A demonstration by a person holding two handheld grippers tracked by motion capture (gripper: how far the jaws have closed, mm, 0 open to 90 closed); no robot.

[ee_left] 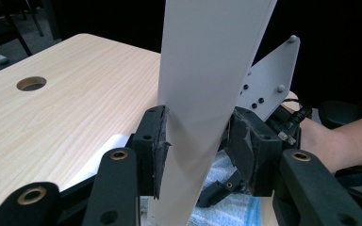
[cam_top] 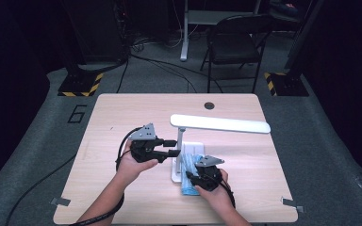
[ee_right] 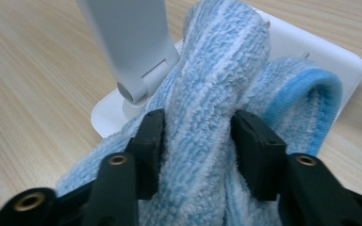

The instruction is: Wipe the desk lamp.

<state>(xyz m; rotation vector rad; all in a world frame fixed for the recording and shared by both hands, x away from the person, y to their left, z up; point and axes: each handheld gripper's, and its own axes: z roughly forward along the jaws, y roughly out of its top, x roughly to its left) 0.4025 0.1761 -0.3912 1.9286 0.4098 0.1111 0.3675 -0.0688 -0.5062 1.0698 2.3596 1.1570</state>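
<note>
Digit "6" marked in black on grey floor, left of table.

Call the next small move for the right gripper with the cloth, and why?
Probably rub the cloth across the lamp base. The right gripper has a fold of the blue cloth between its fingers, bunched on the white base beside the hinge, while the left gripper brackets the lamp's upright arm, apparently steadying it.
</note>
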